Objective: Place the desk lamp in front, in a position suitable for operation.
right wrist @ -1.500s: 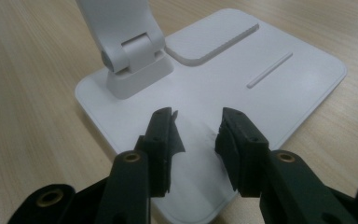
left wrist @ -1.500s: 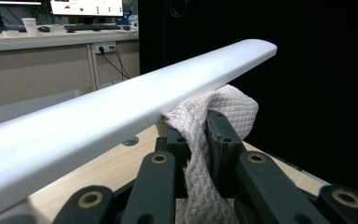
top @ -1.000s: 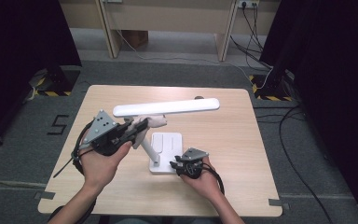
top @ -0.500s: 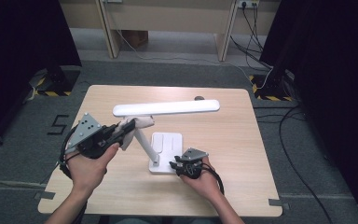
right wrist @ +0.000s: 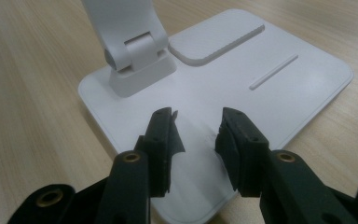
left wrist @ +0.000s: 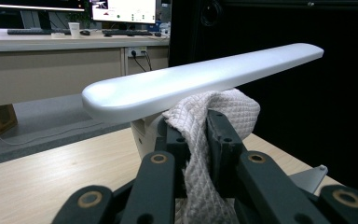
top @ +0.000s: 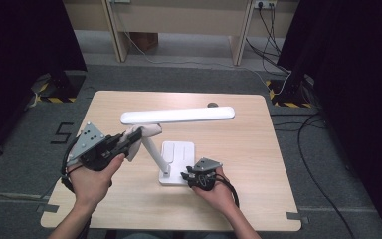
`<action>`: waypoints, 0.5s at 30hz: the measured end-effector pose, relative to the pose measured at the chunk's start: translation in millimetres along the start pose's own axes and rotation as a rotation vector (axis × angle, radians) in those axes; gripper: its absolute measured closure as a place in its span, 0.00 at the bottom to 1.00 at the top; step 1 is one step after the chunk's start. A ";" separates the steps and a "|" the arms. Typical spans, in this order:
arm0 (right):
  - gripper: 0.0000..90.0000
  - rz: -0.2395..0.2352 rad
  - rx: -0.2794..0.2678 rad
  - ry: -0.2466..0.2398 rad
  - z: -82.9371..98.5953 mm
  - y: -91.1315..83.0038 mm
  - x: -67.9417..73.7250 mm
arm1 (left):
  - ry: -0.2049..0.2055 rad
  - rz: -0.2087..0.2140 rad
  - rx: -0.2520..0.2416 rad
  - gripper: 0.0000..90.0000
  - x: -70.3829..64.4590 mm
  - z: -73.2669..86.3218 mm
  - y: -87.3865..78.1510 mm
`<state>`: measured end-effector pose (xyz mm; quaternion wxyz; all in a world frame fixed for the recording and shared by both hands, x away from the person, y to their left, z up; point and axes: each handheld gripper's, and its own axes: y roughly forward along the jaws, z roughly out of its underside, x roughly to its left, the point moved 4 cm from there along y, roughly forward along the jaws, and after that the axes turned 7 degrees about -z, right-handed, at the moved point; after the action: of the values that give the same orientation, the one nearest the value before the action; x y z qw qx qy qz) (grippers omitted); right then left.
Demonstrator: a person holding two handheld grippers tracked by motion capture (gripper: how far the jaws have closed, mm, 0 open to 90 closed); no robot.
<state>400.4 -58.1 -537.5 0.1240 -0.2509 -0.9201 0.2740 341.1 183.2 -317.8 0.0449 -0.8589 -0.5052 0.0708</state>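
Black jaws of the left gripper (left wrist: 198, 140) are clamped on a quilted off-white cloth (left wrist: 205, 140), which bunches up just under the near end of the lamp head (left wrist: 200, 77). In the high view the cloth (top: 144, 135) sits beside the lamp's slanted arm (top: 154, 155). The right gripper (right wrist: 196, 133) stands narrowly parted, holding nothing, its jaws resting over the near edge of the white lamp base (right wrist: 270, 88), close to the hinge (right wrist: 137, 58). The lamp stands at the middle of the wooden table (top: 258, 149).
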 end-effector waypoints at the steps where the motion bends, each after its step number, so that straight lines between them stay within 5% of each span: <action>1: 0.72 0.001 -0.001 0.000 0.0 0.1 0.0 | 0.000 0.003 -0.003 0.89 0.4 1.0 -2.3; 15: 0.72 0.002 0.000 0.000 0.0 0.1 0.3 | 0.038 -0.006 -0.034 0.89 15.6 18.8 -40.2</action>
<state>400.2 -57.9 -537.5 0.1236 -0.2520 -0.9199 0.2740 310.7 216.5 -331.6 0.0401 -0.8592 -0.5080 0.0456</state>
